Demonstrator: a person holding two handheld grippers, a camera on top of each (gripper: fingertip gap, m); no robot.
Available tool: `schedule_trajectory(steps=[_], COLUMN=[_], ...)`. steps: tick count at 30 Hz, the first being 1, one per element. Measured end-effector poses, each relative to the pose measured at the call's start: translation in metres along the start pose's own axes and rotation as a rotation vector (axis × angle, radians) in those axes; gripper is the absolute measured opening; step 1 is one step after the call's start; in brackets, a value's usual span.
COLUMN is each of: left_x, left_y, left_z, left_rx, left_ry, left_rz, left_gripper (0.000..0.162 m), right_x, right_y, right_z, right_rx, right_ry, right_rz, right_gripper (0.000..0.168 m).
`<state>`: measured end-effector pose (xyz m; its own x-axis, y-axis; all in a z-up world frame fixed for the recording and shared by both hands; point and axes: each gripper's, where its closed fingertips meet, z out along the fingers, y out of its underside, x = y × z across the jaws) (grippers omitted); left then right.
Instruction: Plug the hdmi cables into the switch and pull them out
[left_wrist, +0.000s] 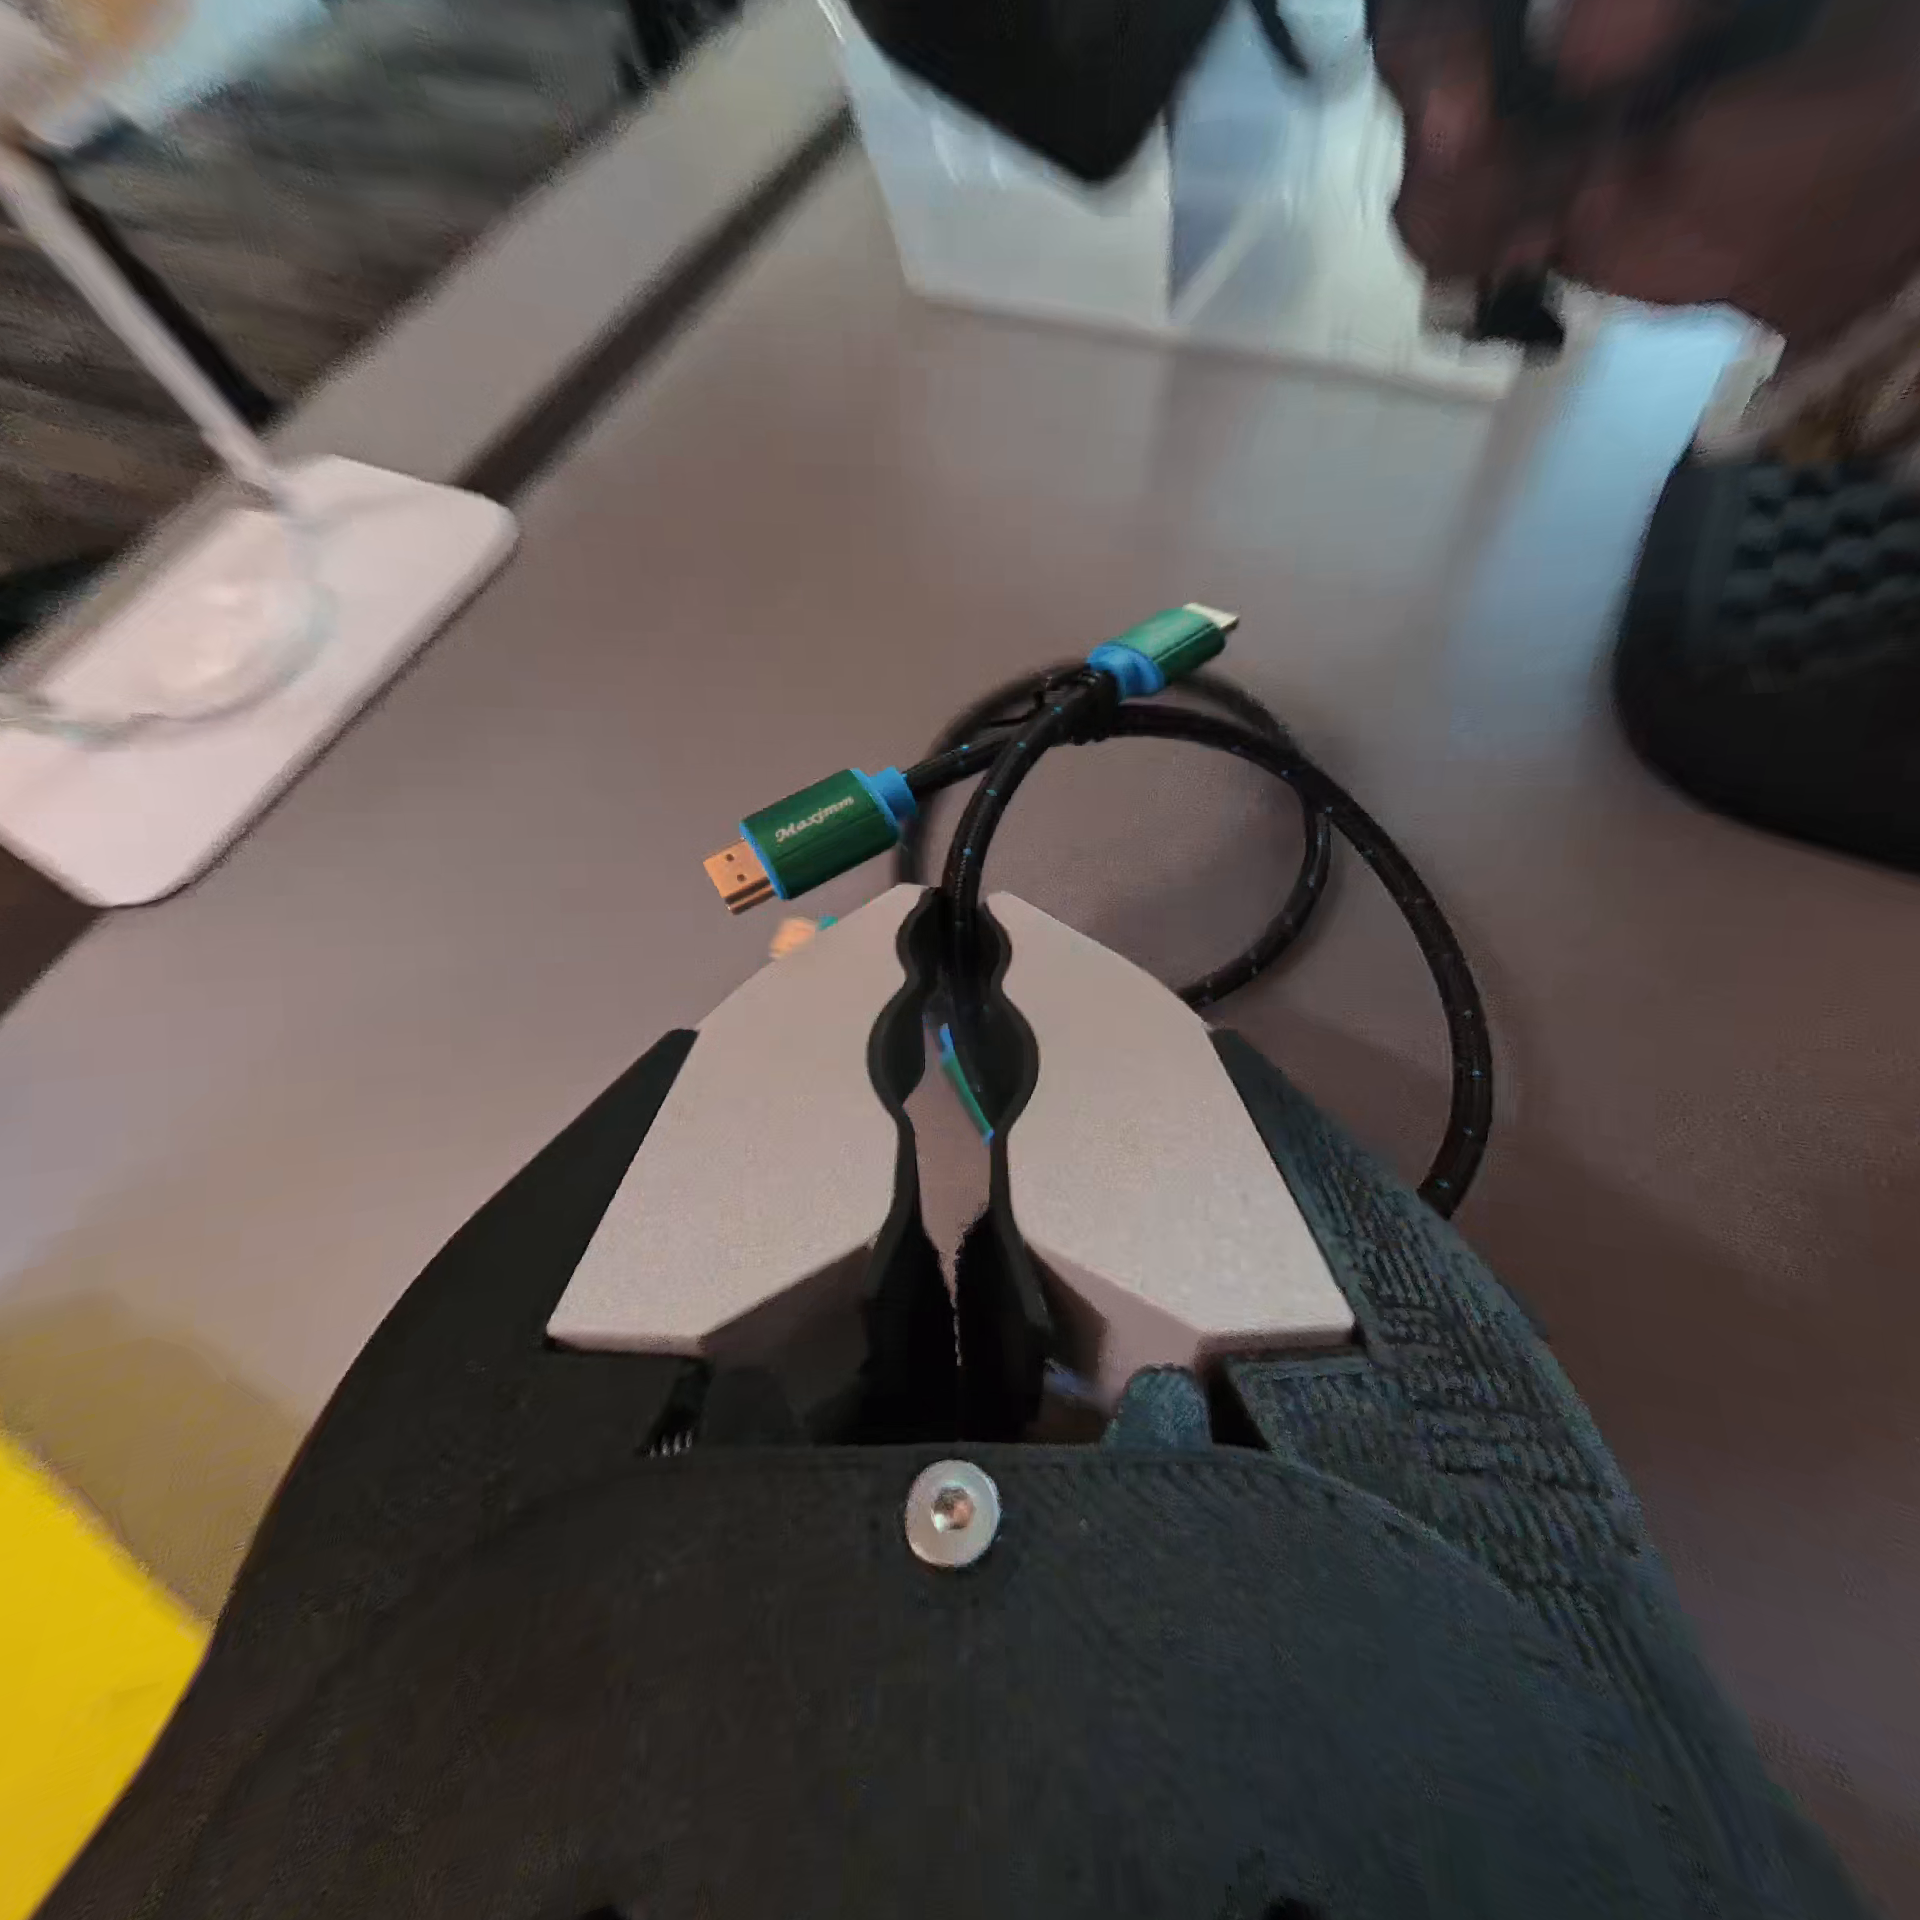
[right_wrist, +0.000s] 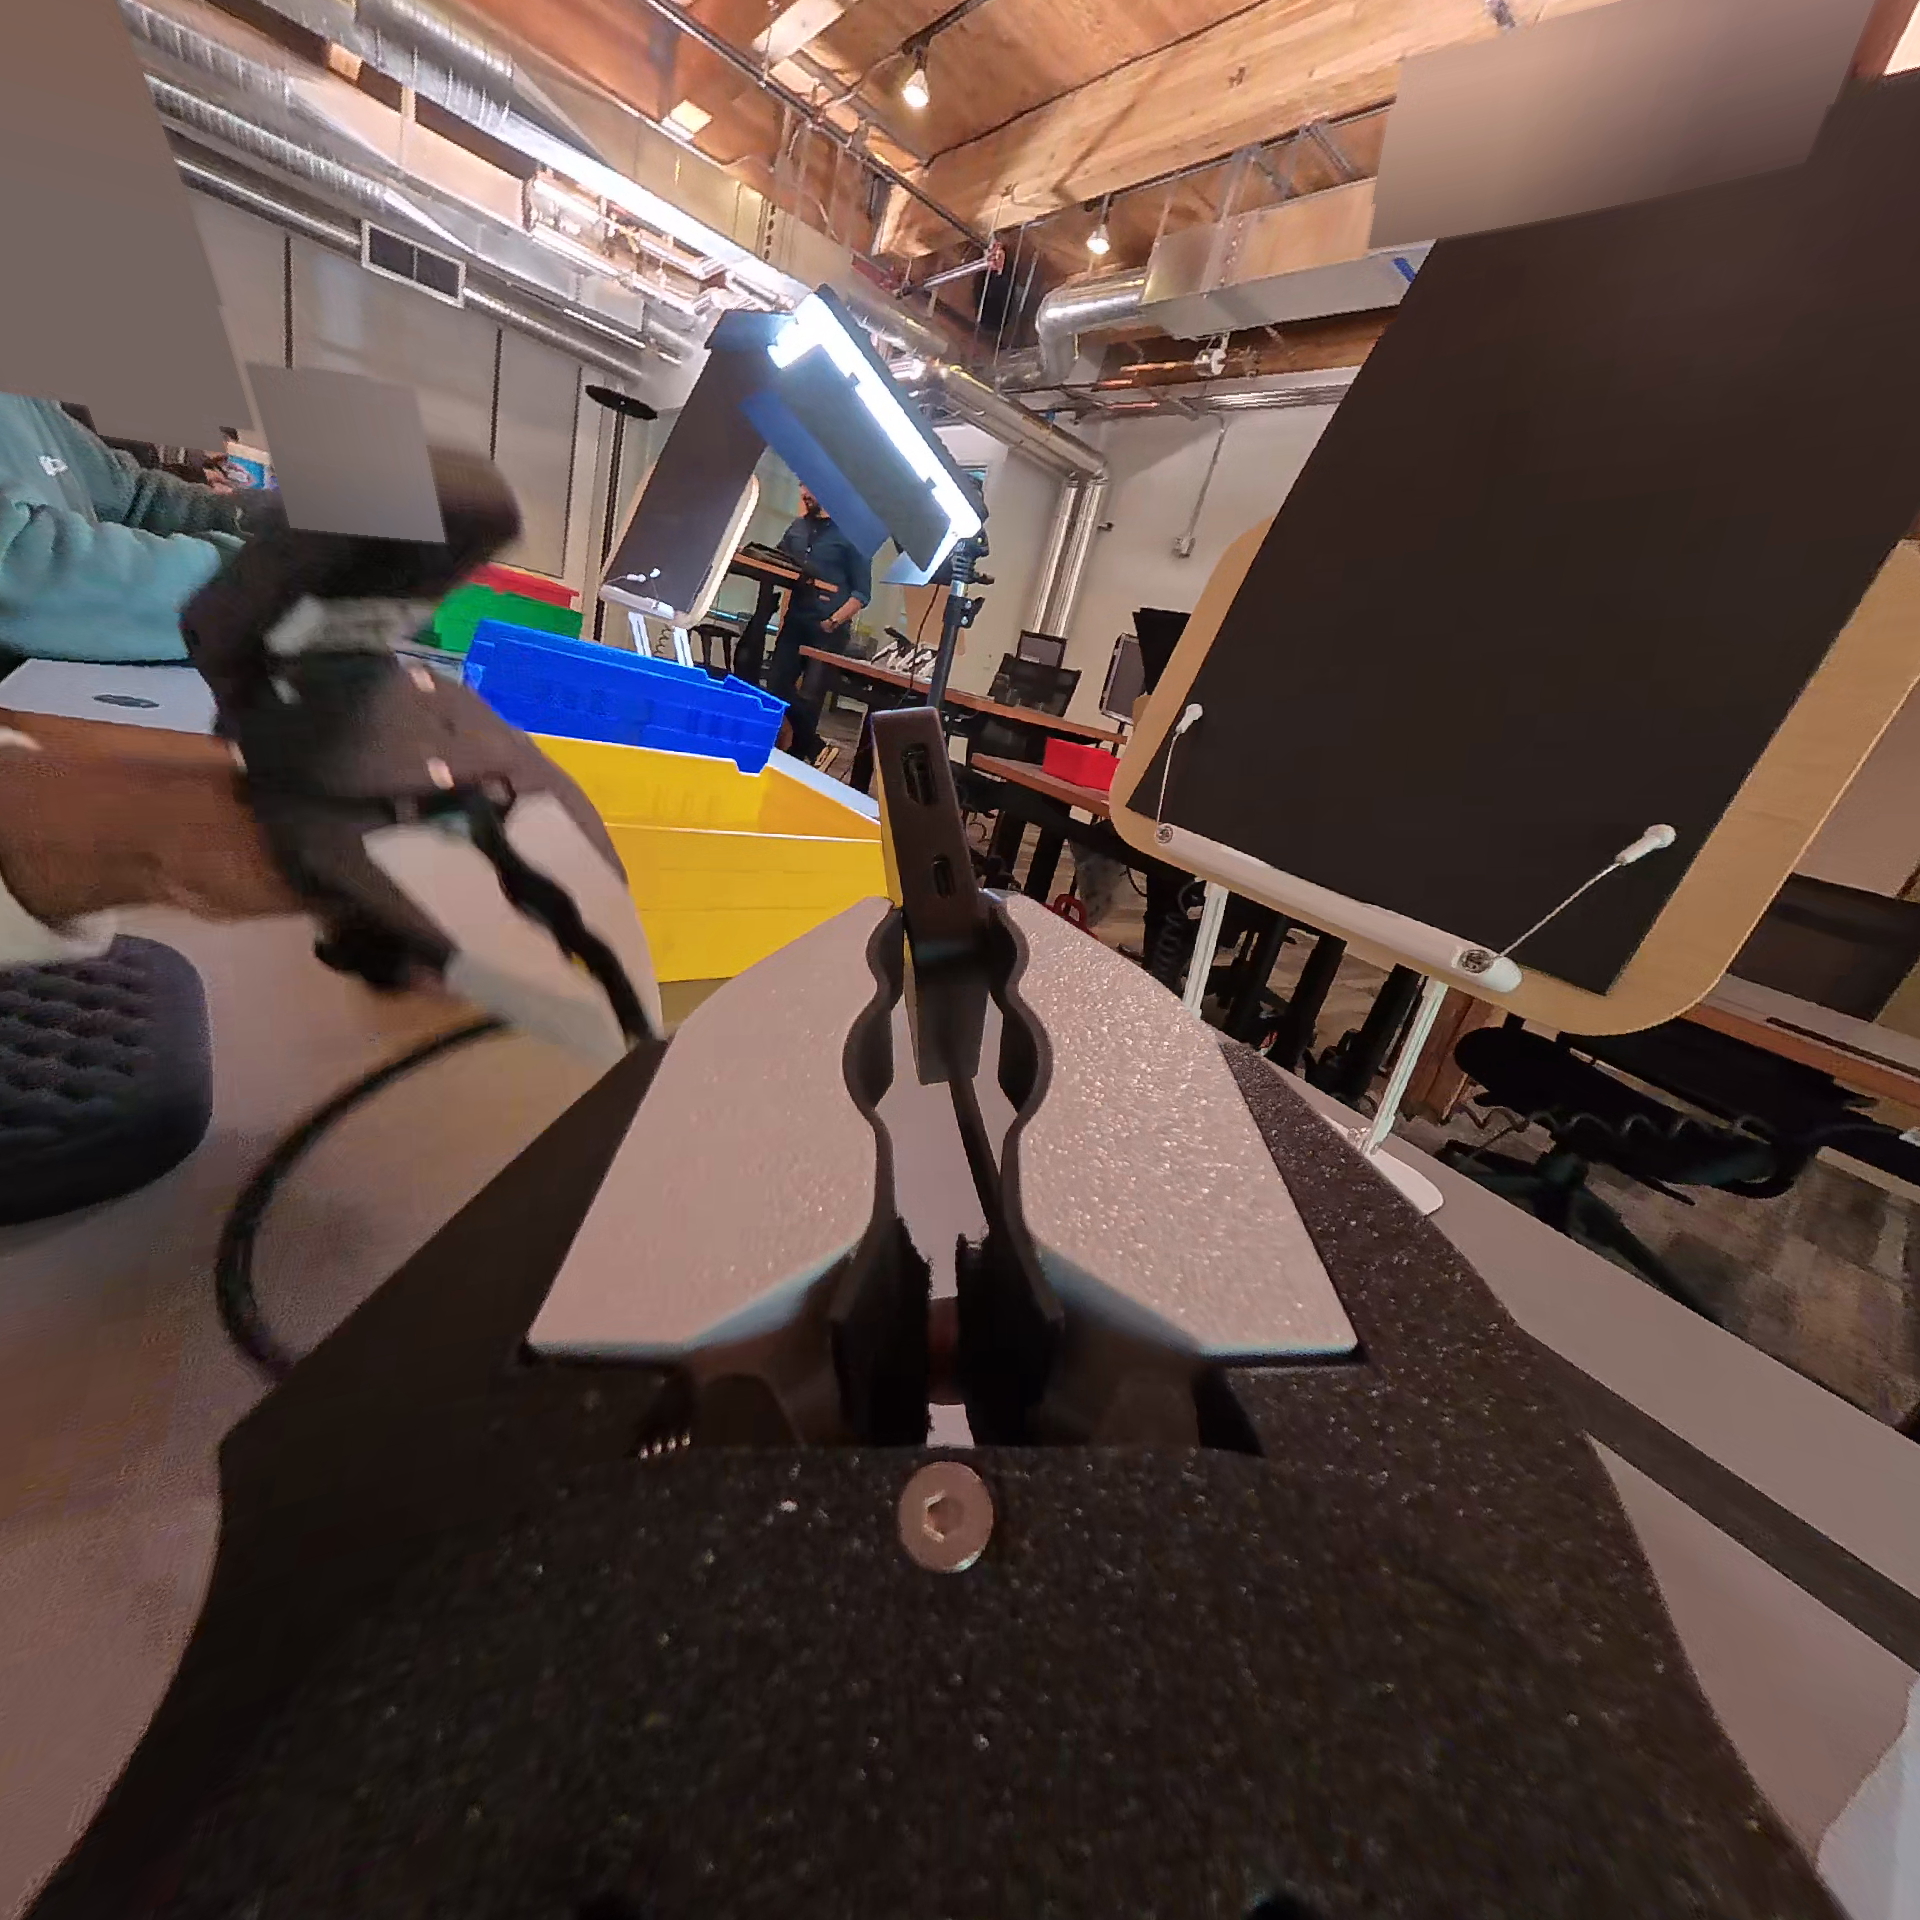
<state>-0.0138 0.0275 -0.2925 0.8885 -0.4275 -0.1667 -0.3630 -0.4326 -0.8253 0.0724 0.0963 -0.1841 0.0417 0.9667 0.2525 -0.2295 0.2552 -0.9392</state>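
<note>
Grey table bears a white stand base, perhaps a coiled cable.

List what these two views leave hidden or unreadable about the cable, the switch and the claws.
- Left wrist view: the HDMI cable passes into the left claw; the pinched stretch is hidden by the fingers.
- Right wrist view: the switch base sits inside the right claw, hidden.
- Right wrist view: the left claw is motion-blurred.

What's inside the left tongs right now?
The left tongs pinch the black braided HDMI cable. A green sliver shows deeper between them; what it is stays hidden.
</note>
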Motion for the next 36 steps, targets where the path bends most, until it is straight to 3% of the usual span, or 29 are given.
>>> schedule_trajectory(steps=[1,5,8,10,17,20,23,25,27,29,31,33,36], left_x=[-0.009,-0.075,-0.142,-0.172,-0.221,-0.215,-0.215,-0.210,-0.186,-0.131,-0.067,-0.018,0.021], left_y=[-0.011,-0.033,0.006,0.039,0.133,0.154,0.150,0.120,0.062,-0.007,-0.049,-0.060,-0.057], left_z=[-0.022,-0.125,-0.195,-0.222,-0.225,-0.203,-0.213,-0.220,-0.208,-0.181,-0.148,-0.109,-0.058], left_rx=[0.056,0.196,0.073,0.023,-0.138,-0.168,-0.147,-0.019,0.225,0.482,0.604,0.567,0.489], left_ry=[-0.036,-0.328,-0.669,-0.780,-0.871,-0.784,-0.869,-0.895,-0.758,-0.461,-0.169,0.020,0.121], left_rz=[-0.028,-0.119,-0.188,-0.277,-0.461,-0.520,-0.480,-0.424,-0.324,-0.182,-0.061,0.029,0.134], left_gripper=[0.007,0.006,0.006,0.006,0.007,0.009,0.047,0.057,0.060,0.060,0.060,0.060,0.059], right_x=[0.000,-0.004,-0.010,-0.015,-0.018,-0.020,-0.023,-0.027,-0.035,-0.046,-0.059,-0.071,-0.084], right_y=[0.000,0.000,-0.003,-0.005,0.000,0.003,0.011,0.016,0.021,0.027,0.032,0.032,0.027], right_z=[0.000,0.002,0.004,0.005,0.008,0.009,0.011,0.012,0.015,0.017,0.018,0.019,0.017], right_rx=[0.001,-0.007,-0.002,0.006,-0.024,-0.034,-0.067,-0.090,-0.113,-0.139,-0.157,-0.152,-0.122], right_ry=[0.000,-0.017,-0.040,-0.055,-0.069,-0.085,-0.110,-0.136,-0.188,-0.253,-0.327,-0.396,-0.477], right_rz=[-0.001,-0.002,-0.009,-0.016,-0.029,-0.021,0.003,0.013,0.037,0.070,0.104,0.128,0.156], right_gripper=[0.015,0.015,0.015,0.015,0.015,0.015,0.015,0.015,0.015,0.015,0.015,0.015,0.015])
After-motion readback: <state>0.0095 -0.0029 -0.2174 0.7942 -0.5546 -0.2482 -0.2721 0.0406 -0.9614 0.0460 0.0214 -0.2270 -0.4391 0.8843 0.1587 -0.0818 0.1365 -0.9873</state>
